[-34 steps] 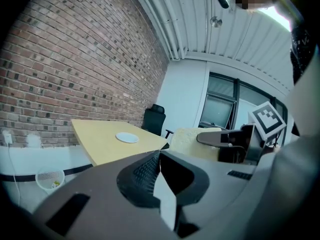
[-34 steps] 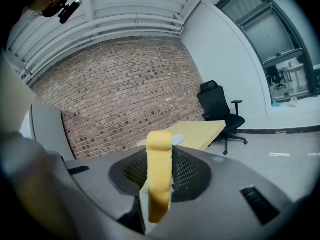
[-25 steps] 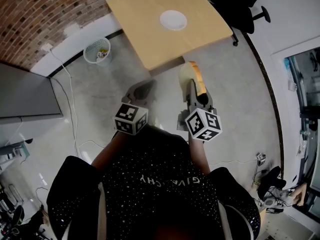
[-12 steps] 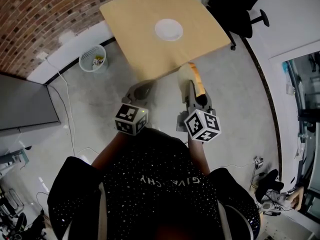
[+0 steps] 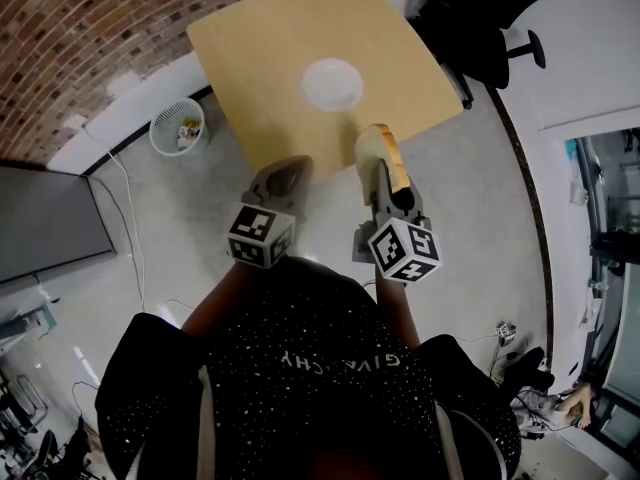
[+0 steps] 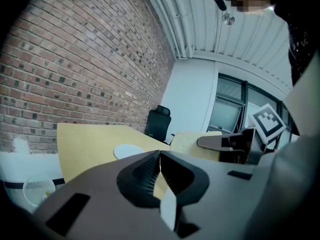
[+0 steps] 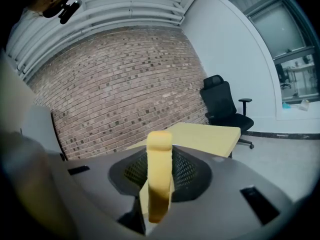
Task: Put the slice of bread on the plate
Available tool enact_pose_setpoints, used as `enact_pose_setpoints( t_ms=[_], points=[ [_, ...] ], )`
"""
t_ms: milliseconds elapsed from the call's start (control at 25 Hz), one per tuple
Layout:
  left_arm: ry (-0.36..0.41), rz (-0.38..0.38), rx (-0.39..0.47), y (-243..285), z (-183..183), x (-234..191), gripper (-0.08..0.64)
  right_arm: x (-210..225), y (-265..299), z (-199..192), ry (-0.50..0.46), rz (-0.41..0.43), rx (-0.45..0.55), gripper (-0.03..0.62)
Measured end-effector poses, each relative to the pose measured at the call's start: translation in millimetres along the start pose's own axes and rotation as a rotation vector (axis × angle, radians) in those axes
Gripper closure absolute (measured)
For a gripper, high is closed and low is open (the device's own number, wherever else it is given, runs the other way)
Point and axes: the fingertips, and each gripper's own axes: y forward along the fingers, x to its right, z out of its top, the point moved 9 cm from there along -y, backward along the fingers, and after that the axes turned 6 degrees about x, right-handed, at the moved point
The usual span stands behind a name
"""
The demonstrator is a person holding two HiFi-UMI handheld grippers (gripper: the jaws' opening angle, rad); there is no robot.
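A slice of bread (image 5: 378, 154) stands on edge in my right gripper (image 5: 383, 168), which is shut on it just over the table's near edge. In the right gripper view the bread slice (image 7: 159, 174) rises between the two jaws. The white plate (image 5: 332, 84) sits in the middle of the yellow wooden table (image 5: 260, 58), ahead of both grippers; in the left gripper view the plate (image 6: 128, 150) shows as a pale disc on the table (image 6: 85, 146). My left gripper (image 5: 281, 178) is shut with nothing in it, left of the bread.
A wire waste basket (image 5: 178, 128) stands on the floor left of the table by the brick wall (image 5: 80, 28). A black office chair (image 5: 490, 18) is at the table's right side. A dark cabinet (image 5: 40, 228) is at the far left.
Both grippers have come forward toward the table; the table and plate now lie nearer in the head view. The bread stays held in the right gripper.
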Motion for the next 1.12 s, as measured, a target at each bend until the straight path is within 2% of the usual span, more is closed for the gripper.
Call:
enact_pose_setpoints(
  t_ms=[400, 720, 800, 1000, 1120],
  points=[
    [-0.029, 0.024, -0.033, 71, 25, -47, 0.549, 21, 83, 24, 0.018, -0.005, -0.038, 0.499],
    [-0.057, 0.052, -0.055, 105, 31, -88, 0.549, 27, 151, 27, 0.047, -0.004, -0.126, 0.499],
    [-0.079, 0.062, -0.055, 112, 31, -98, 0.549, 29, 172, 25, 0.134, 0.027, -0.17, 0.499],
    [-0.108, 0.095, -0.059, 129, 31, -121, 0.549, 39, 227, 10, 0.475, 0.109, -0.319, 0.499],
    [-0.136, 0.101, -0.049, 140, 31, -132, 0.549, 42, 255, -3, 0.565, 0.112, -0.375, 0.499]
  ],
)
